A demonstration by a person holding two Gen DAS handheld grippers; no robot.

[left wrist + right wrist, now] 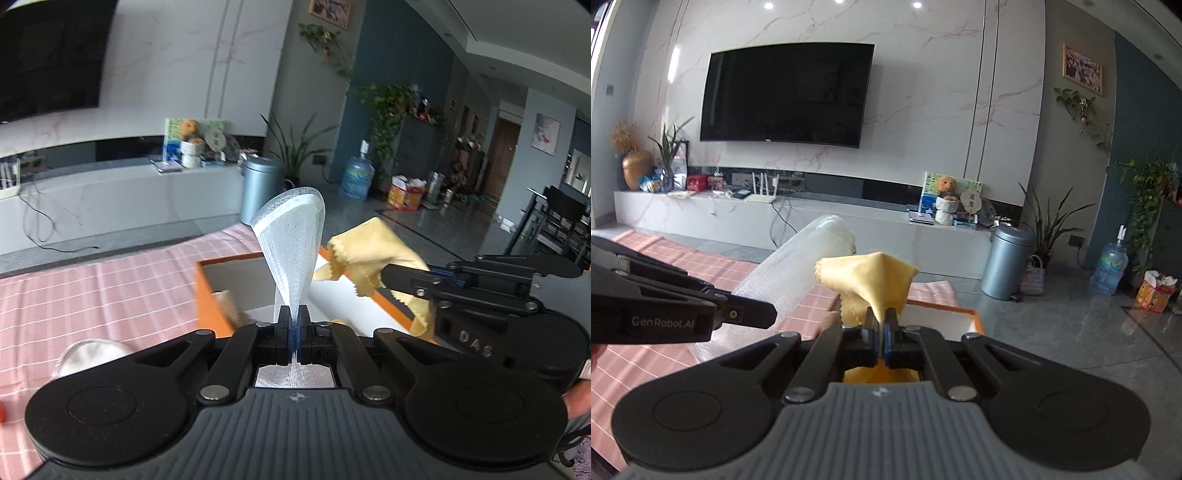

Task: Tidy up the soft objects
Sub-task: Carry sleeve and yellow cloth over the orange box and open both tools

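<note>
- the table (92, 280) is covered with a pink cloth checked in thin white lines.
- an orange box (201, 291) with a white inside sits open on the cloth, near the table's far edge.
- just beside the box's near left corner lies a clear, rounded plastic thing (90, 354), blurred and partly hidden.
- a small red-orange thing (2, 413) shows at the left edge; what it is cannot be told.
</note>
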